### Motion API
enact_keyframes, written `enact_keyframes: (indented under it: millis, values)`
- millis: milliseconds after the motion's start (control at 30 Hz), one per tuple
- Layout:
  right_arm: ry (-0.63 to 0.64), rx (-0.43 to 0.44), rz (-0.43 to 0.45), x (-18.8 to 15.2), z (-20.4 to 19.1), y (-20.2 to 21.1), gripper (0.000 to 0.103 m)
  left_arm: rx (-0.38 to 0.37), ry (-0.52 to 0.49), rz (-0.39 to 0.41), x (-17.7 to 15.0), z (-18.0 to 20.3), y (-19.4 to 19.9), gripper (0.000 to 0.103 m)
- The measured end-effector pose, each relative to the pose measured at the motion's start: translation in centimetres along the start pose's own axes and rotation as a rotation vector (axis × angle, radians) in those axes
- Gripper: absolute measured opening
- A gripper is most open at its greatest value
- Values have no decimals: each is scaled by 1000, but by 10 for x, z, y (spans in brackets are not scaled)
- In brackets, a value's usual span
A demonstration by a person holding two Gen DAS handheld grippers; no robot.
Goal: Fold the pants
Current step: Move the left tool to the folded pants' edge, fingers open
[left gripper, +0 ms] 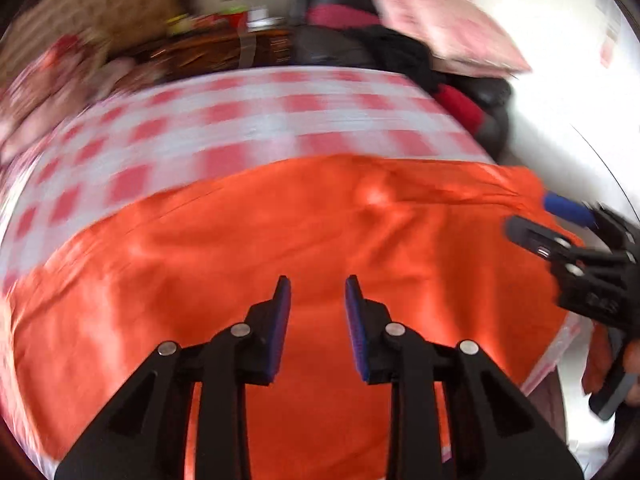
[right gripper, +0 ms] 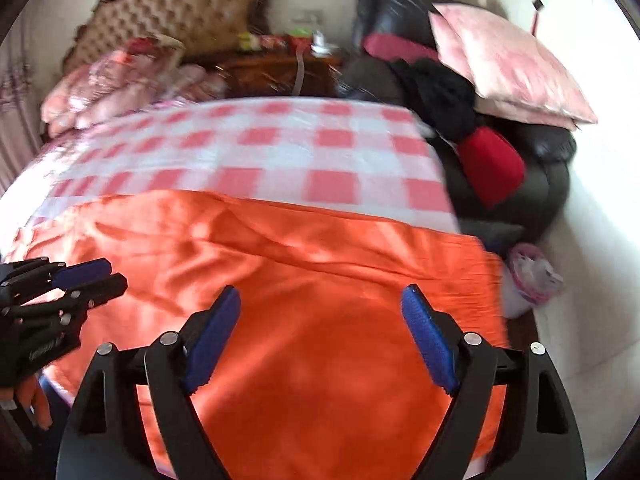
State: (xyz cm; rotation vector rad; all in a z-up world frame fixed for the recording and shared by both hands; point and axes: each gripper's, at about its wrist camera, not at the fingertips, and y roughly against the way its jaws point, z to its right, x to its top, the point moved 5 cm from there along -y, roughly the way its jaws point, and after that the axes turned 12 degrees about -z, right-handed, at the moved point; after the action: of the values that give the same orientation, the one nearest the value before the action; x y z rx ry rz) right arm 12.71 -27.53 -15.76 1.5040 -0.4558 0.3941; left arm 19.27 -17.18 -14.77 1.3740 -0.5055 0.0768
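Orange satin-like pants [left gripper: 304,232] lie spread across the near half of a bed covered in a red-and-white checked cloth [left gripper: 240,120], their smooth fabric creased in long shallow folds and lit in patches by sunlight. One end of the pants hangs over the bed's edge at the right of the left wrist view.

Above the cloth, the left gripper [left gripper: 318,292] hangs with its black arms and blue-padded fingers standing a narrow gap apart, nothing between them and no fabric touched. The right gripper [right gripper: 322,300] is spread wide over the middle of the pants, likewise empty; in the left wrist view it appears at the far right, just beside the garment's drooping end, with part of a person's hand [left gripper: 634,364] behind it.

Beyond the bed stand a brown tufted headboard [right gripper: 172,12], a heap of pink bedding [right gripper: 120,80], a dark wooden nightstand [right gripper: 276,76] cluttered with small items too blurred to tell, and a black leather armchair [right gripper: 548,172] bearing a pink pillow [right gripper: 508,64], dark clothes and a red cushion [right gripper: 492,168].
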Motion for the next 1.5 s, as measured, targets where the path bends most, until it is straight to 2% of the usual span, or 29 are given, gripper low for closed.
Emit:
enact_keyframes:
  millis: [100,200,267,333,567,733,833,900,1033,1067,1167,1267,1300,1333,1367,1433,1500]
  values:
    - [16,48,-62,-11,-34,-11,80,70,119,-11,-22,-56,12,28]
    - [11,-28,-147,-27,-49,-30,79,156,227,-19,-54,-122,32,28]
    - [-30,-42,-215,-38,-48,-42,81,186,289,-22,-72,-158,43,28]
    - [-68,-49,-212,-43,-44,-43,86,233,351,-22,-93,-192,59,28]
    - [-117,-93,-277,-44,-44,-45,89,238,474,-7,-130,-260,93,28]
    - [-130,-90,-306,-42,-42,-48,92,203,615,70,-152,-301,104,28]
    - [-131,-82,-288,-42,-40,-48,92,204,692,130,-169,-334,106,28]
    - [-135,-95,-272,-44,-41,-47,92,191,738,141,-180,-351,105,24]
    - [-153,-121,-287,-45,-43,-44,92,189,703,167,-179,-371,110,25]
    - [-148,-133,-299,-44,-43,-44,92,166,664,175,-170,-374,111,29]
    - [-130,-179,-314,-40,-47,-40,92,190,617,211,-145,-395,116,31]
    - [-101,-191,-295,-42,-53,-32,92,139,591,211,-116,-427,111,34]
    - [-96,-184,-296,-44,-54,-30,92,130,570,191,-107,-434,106,39]
    - [-95,-179,-300,-46,-54,-29,92,92,543,152,-98,-443,97,41]
    - [-98,-179,-303,-49,-53,-28,92,69,527,129,-92,-449,91,41]
    - [-113,-180,-310,-55,-48,-25,92,93,480,74,-81,-457,78,41]
    - [-128,-179,-316,-59,-43,-24,92,58,436,24,-73,-458,65,38]
